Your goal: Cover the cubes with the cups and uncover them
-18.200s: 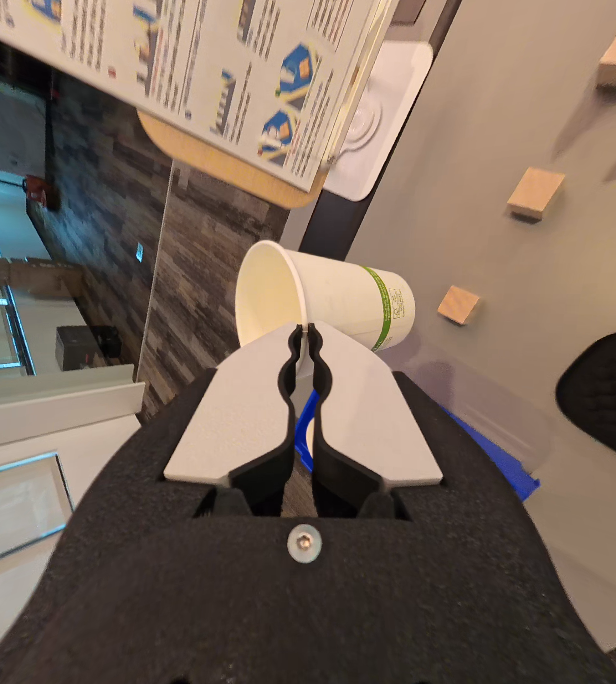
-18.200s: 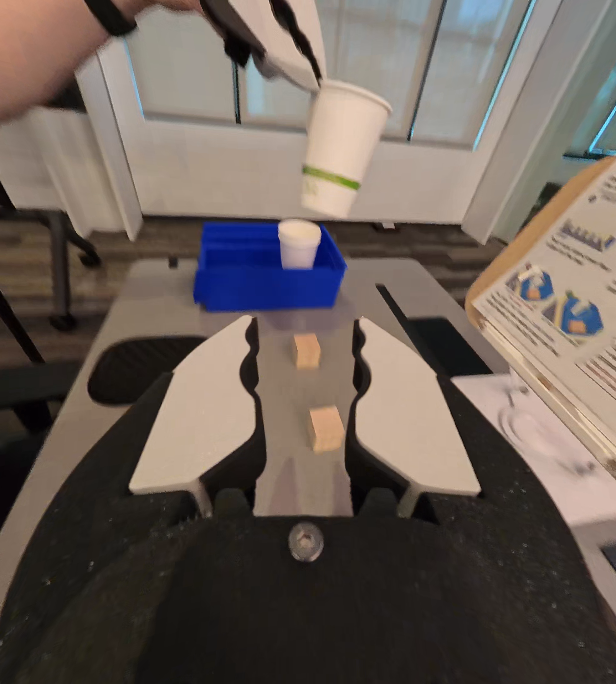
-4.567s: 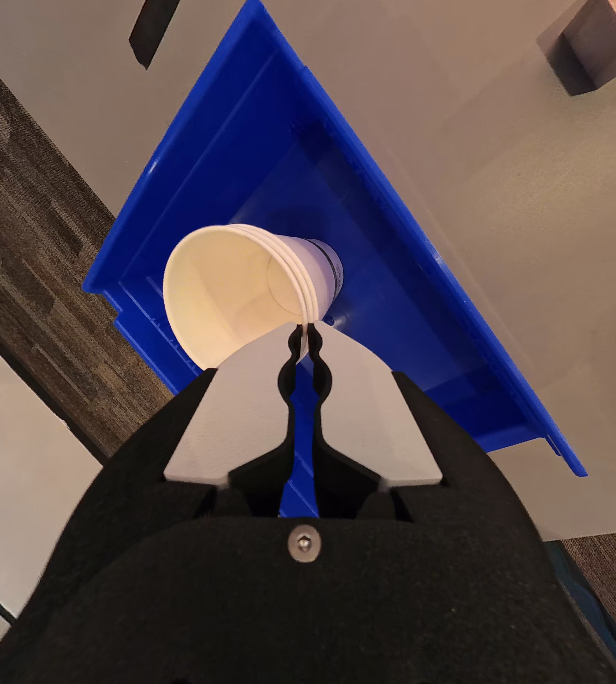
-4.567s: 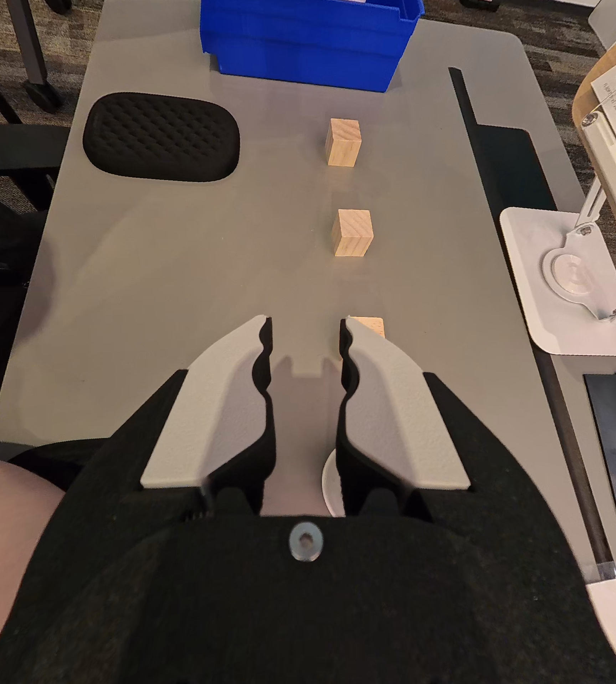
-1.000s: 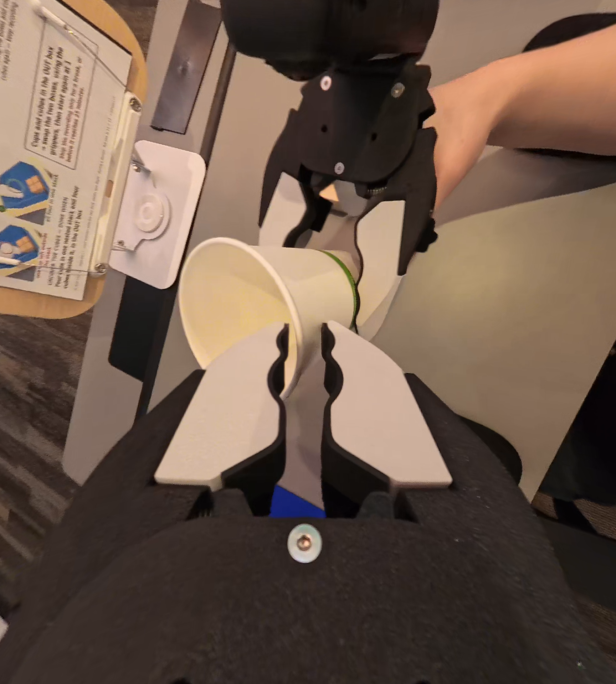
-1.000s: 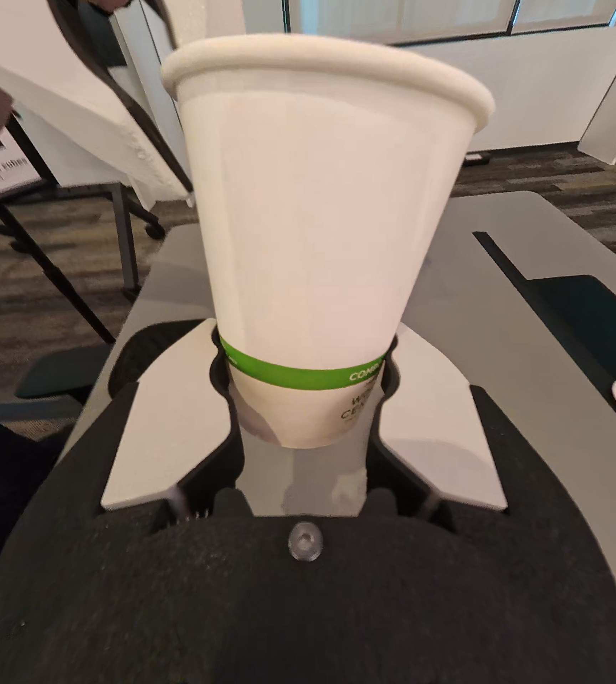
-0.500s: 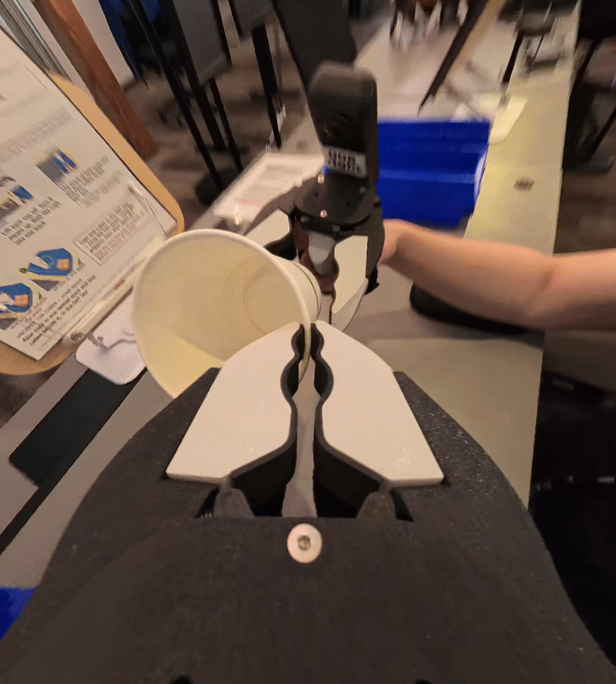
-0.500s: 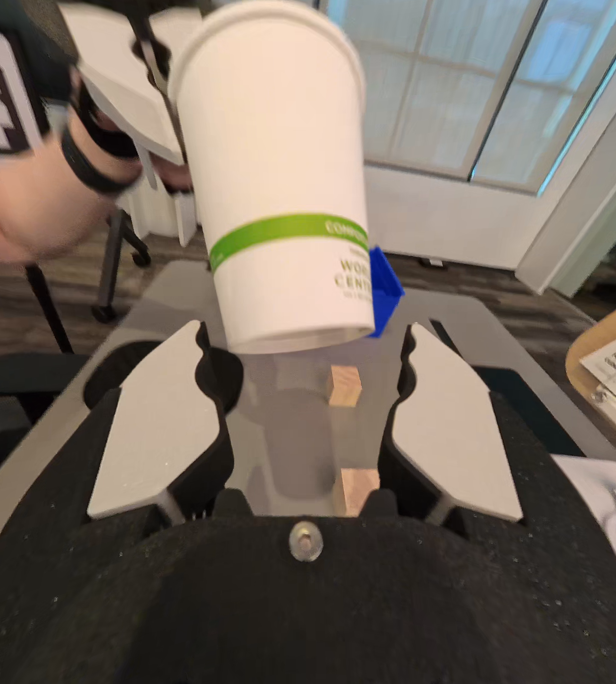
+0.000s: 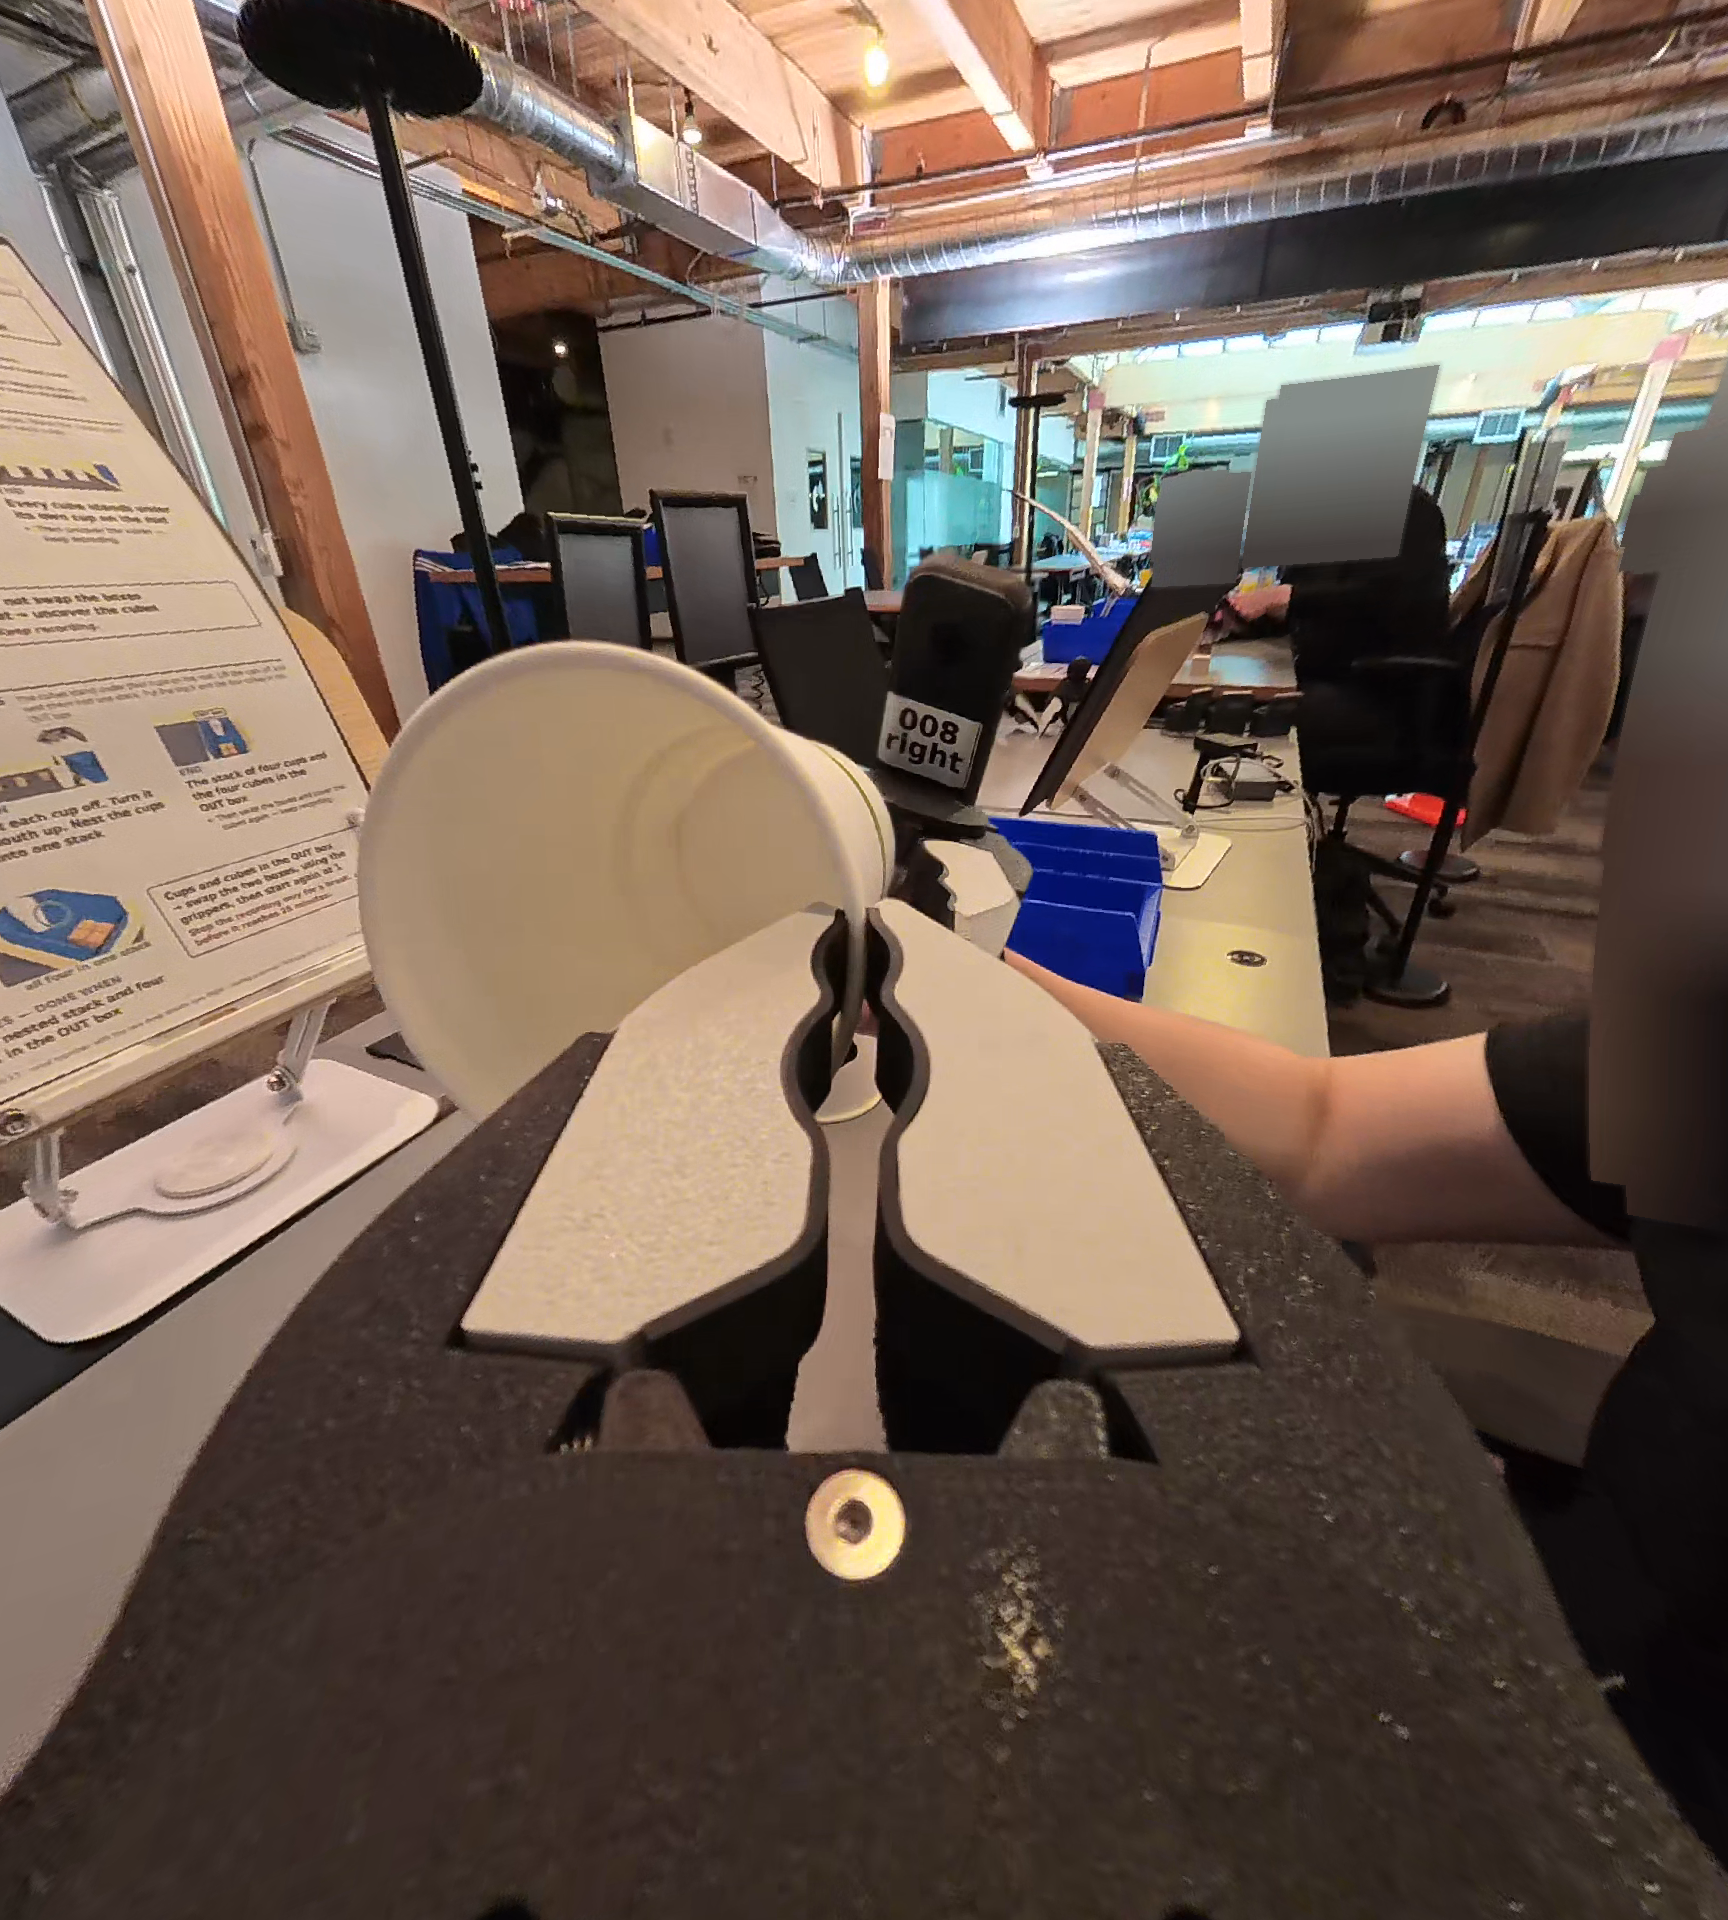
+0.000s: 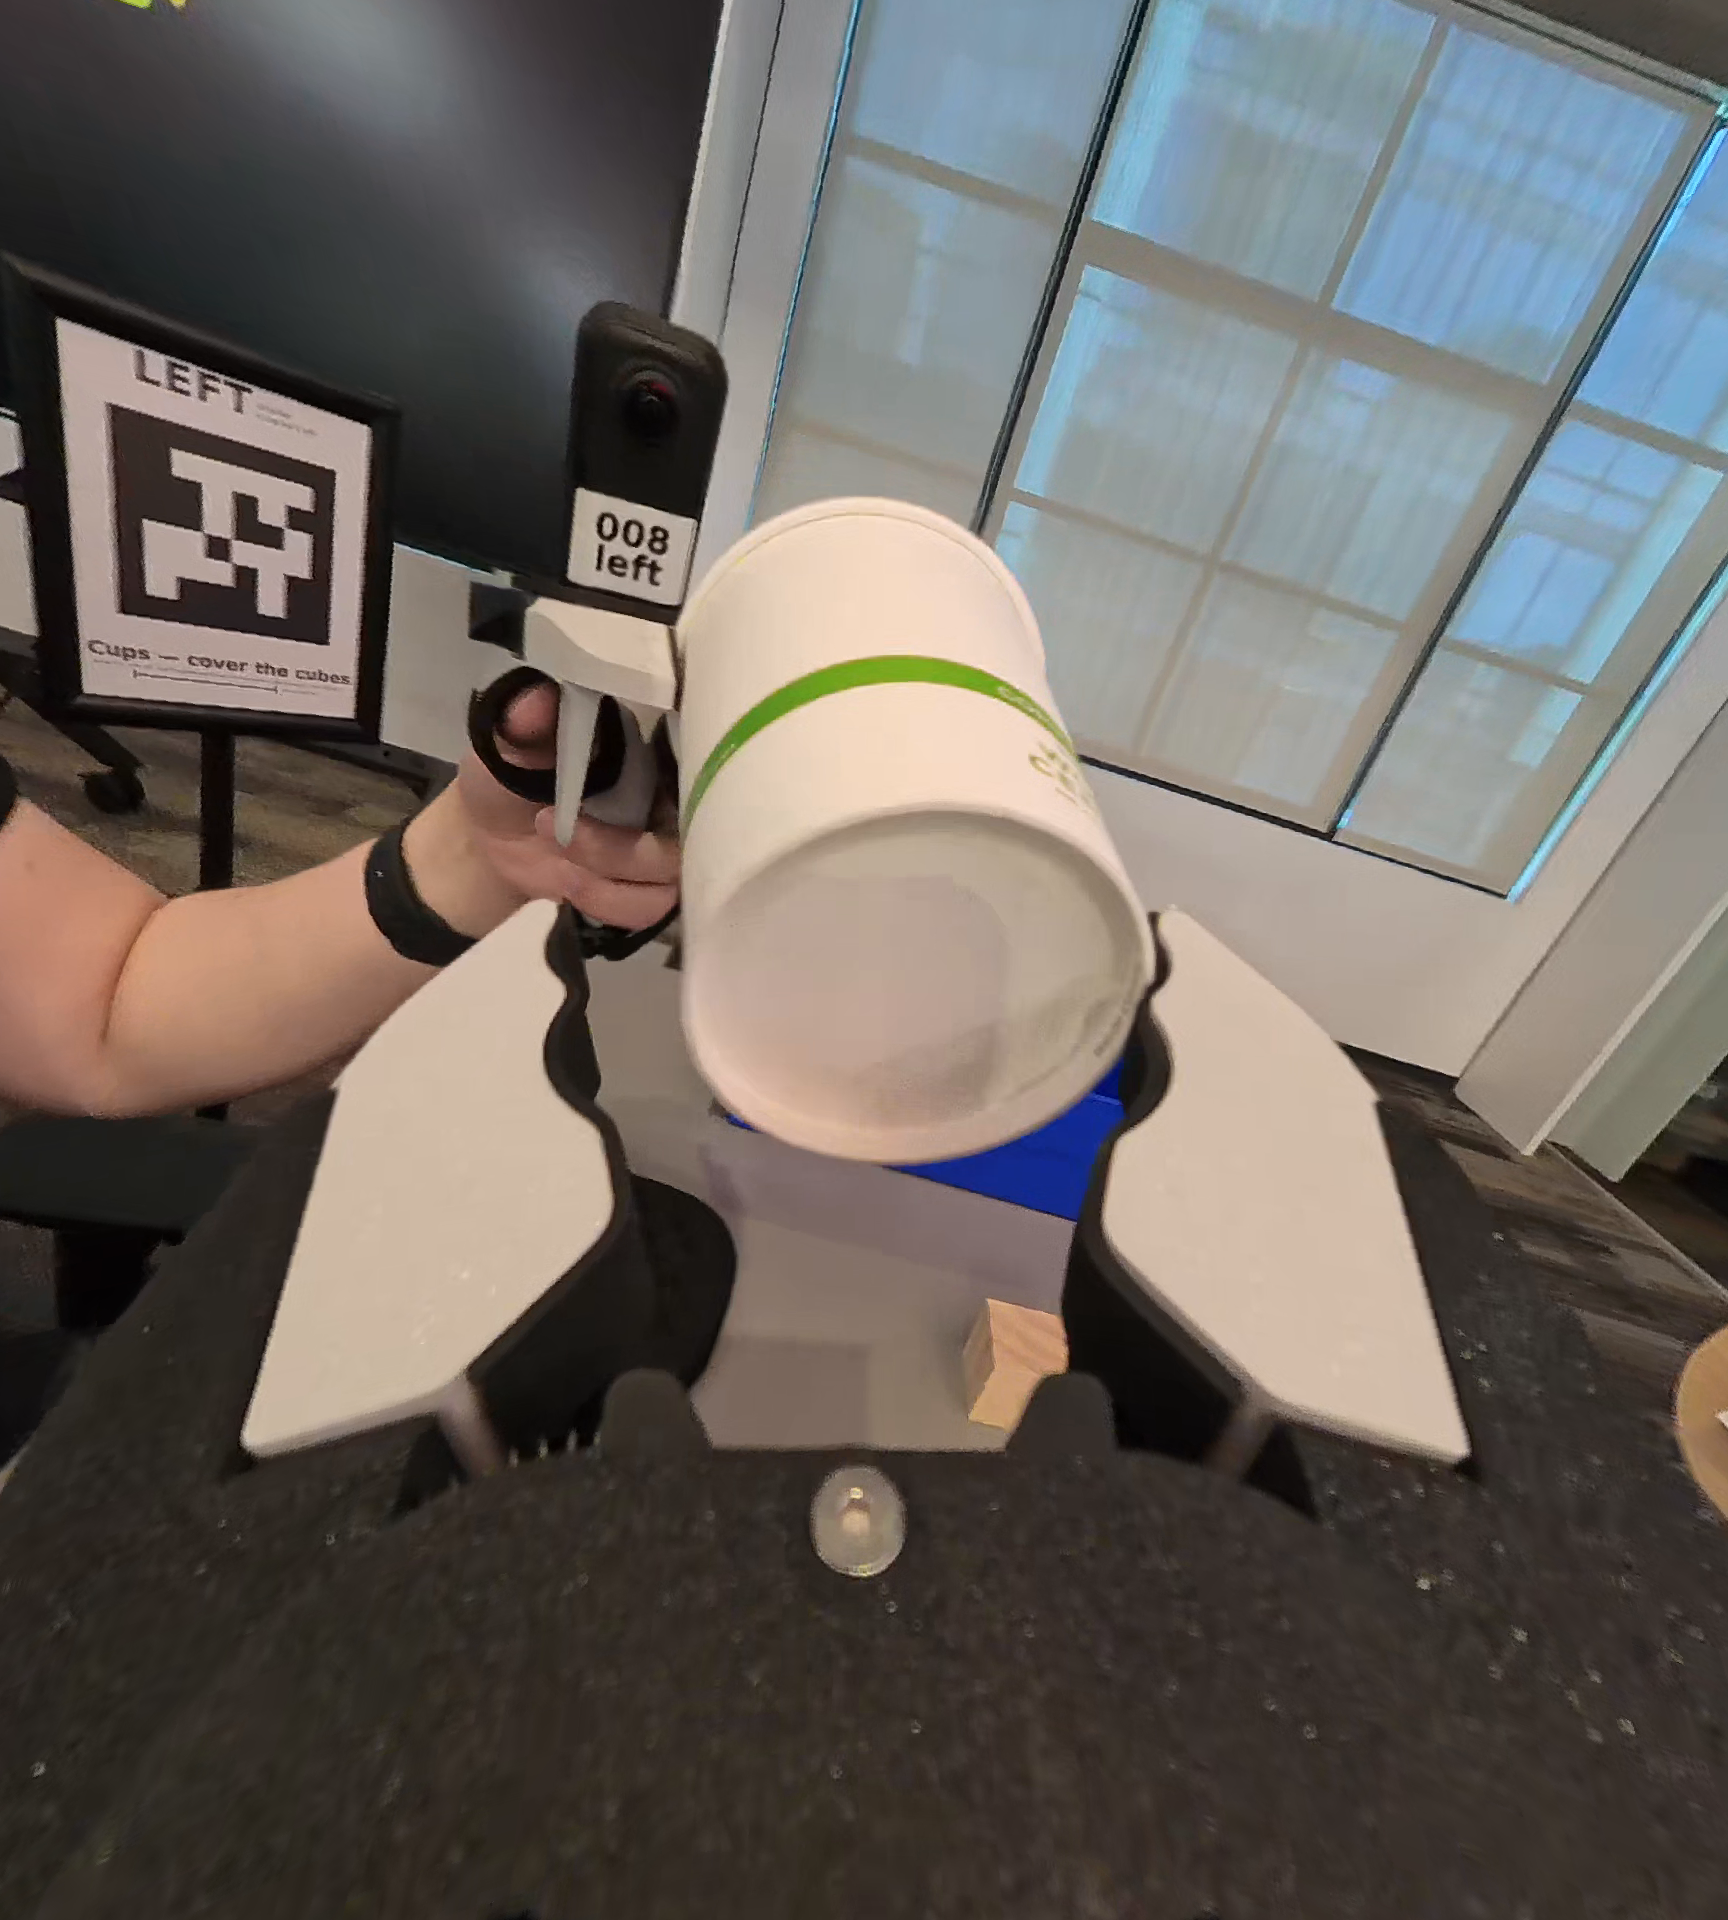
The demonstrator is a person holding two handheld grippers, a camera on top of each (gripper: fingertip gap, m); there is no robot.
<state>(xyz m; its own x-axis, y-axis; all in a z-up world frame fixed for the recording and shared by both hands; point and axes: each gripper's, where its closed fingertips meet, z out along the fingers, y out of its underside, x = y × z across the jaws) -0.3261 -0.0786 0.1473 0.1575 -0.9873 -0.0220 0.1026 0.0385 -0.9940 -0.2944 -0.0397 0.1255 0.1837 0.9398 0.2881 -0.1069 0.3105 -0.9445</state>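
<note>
Gray table top [image 9: 29, 1558] runs under both grippers in a big room with wooden beams up high. On the left side of the left wrist view, a printed sheet on a stand [image 9: 91, 748] leans on a white base. Next to it, the left gripper [image 9: 855, 940] has its two fingers pressed together on the rim of a white paper cup [image 9: 569, 883], which lies tipped on its side in the air with its open mouth facing the camera. Behind the cup is the right gripper [image 9: 953, 883], and past it a blue bin [image 9: 1078, 904] on the table. In the right wrist view, a framed sign [image 10: 216, 530] stands on the left, then a hand [image 10: 569, 842] holding the left gripper. The cup's flat bottom [image 10: 912, 987] faces this camera, up between the right gripper's [image 10: 865, 997] wide-apart fingers, which do not squeeze it. Low down, a wooden cube [image 10: 1016, 1361] sits on the table just beside the right finger.
</note>
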